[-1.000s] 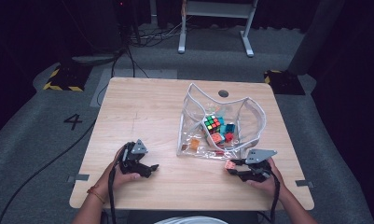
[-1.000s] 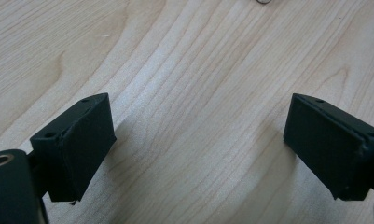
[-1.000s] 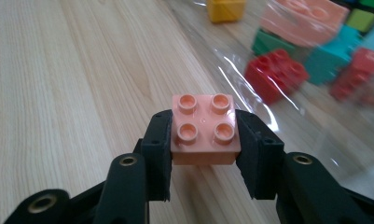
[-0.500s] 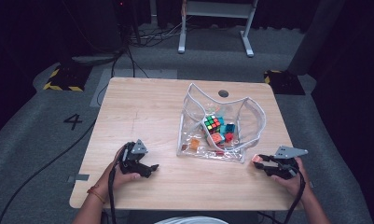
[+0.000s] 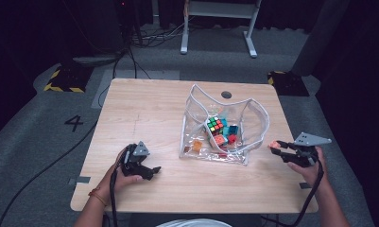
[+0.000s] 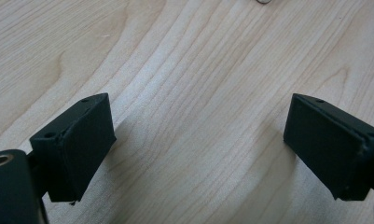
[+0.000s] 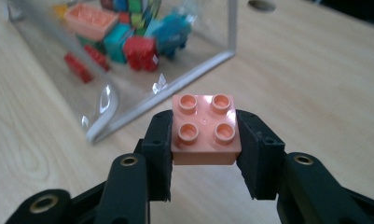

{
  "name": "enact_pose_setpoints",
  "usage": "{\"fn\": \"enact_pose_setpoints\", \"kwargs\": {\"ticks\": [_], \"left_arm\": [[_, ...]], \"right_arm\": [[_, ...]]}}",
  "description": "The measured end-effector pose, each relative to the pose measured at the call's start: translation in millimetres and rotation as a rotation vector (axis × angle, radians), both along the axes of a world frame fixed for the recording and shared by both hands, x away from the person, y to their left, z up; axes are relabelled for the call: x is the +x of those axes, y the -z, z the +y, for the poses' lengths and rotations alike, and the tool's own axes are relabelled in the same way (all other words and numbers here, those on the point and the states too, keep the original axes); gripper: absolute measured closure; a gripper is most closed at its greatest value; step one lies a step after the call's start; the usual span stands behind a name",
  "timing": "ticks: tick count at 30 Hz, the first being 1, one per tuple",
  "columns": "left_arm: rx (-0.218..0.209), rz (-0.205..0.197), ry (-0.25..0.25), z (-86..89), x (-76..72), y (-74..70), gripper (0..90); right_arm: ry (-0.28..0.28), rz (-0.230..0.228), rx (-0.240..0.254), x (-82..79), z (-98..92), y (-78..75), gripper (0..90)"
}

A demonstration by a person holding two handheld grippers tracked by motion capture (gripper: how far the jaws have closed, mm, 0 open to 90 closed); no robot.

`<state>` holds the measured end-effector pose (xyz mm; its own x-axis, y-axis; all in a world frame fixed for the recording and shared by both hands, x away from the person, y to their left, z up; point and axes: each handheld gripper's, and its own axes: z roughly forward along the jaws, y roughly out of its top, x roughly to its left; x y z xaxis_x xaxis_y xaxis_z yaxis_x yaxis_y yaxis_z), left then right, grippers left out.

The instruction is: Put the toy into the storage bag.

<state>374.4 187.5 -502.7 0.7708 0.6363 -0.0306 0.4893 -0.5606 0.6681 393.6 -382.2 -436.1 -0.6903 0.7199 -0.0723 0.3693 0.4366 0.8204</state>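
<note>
A clear plastic pouch [image 5: 253, 111] with a white zip edge stands open on the wooden table [image 5: 149, 113], holding a colour cube [image 5: 215, 125] and several toy bricks. My right gripper [image 5: 273, 146] hangs to the right of the pouch, near the table's right edge, shut on a peach four-stud brick [image 7: 204, 128]. In the right gripper view the pouch [image 7: 128, 84] lies ahead and to the left, with red, teal and peach bricks inside. My left gripper [image 5: 154, 171] rests low at the front left, open, its fingers [image 6: 77, 144] wide apart over bare wood.
A round cable hole [image 5: 226, 94] sits in the table behind the pouch. Dark floor with cables, a white metal frame [image 5: 215, 23] and yellow-black striped blocks [image 5: 62, 78] surround the table.
My right gripper has carried the peach brick away from the pouch's front right corner to the right and slightly up. The left gripper has stayed put.
</note>
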Motion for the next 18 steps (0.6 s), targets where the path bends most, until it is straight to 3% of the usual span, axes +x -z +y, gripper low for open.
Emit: {"fn": "enact_pose_setpoints", "kwargs": {"ticks": [8,12,18], "left_arm": [[0.000,-0.002,0.001,0.0,0.2,0.0,8.7],[0.001,0.001,0.000,0.0,0.1,-0.1,8.7],[0.000,0.000,0.002,0.0,0.3,-0.1,8.6]], "right_arm": [[0.002,-0.080,0.015,16.2,-0.7,-53.8,59.6],[0.005,-0.120,-0.004,22.2,5.7,-77.5,59.6],[-0.012,-0.140,-0.016,34.1,17.3,-98.9,59.6]]}}
